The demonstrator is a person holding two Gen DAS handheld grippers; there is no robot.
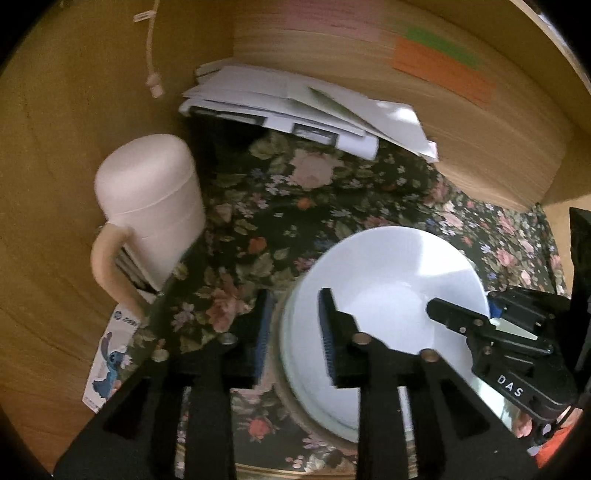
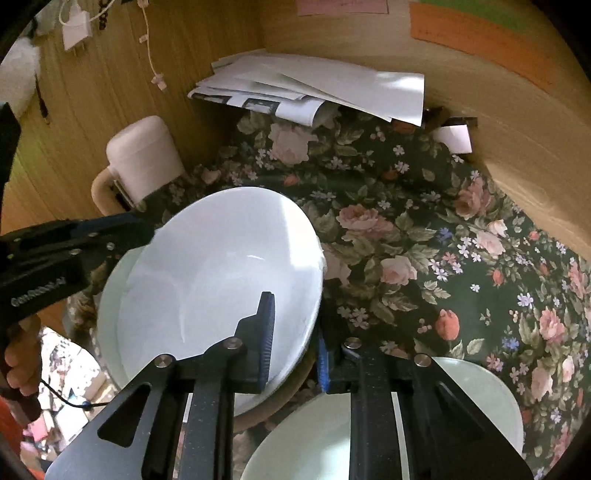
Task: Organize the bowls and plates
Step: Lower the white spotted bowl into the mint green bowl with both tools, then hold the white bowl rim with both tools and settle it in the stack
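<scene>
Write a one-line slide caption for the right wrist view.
Right gripper straddles the rim of a tilted white ceramic bowl above a pale plate on floral cloth.

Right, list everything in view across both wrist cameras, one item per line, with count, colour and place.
bowl: one, white, tilted, on the stack at front left, both grippers straddling its rim
dish under the bowl: one, pale green-white, front left
plate: one, pale green-white, front right
tablecloth: one, dark green floral, covering the desk
papers: a loose pile, white, back corner
lidded canister: one, pale pink, left, by the wall
sticky notes: several, pink, orange and green, on the back wall
charger plug: one, white, hanging on the left wall
left gripper: black, blue pads, jaws apart
right gripper: black, blue pads, jaws apart
</scene>
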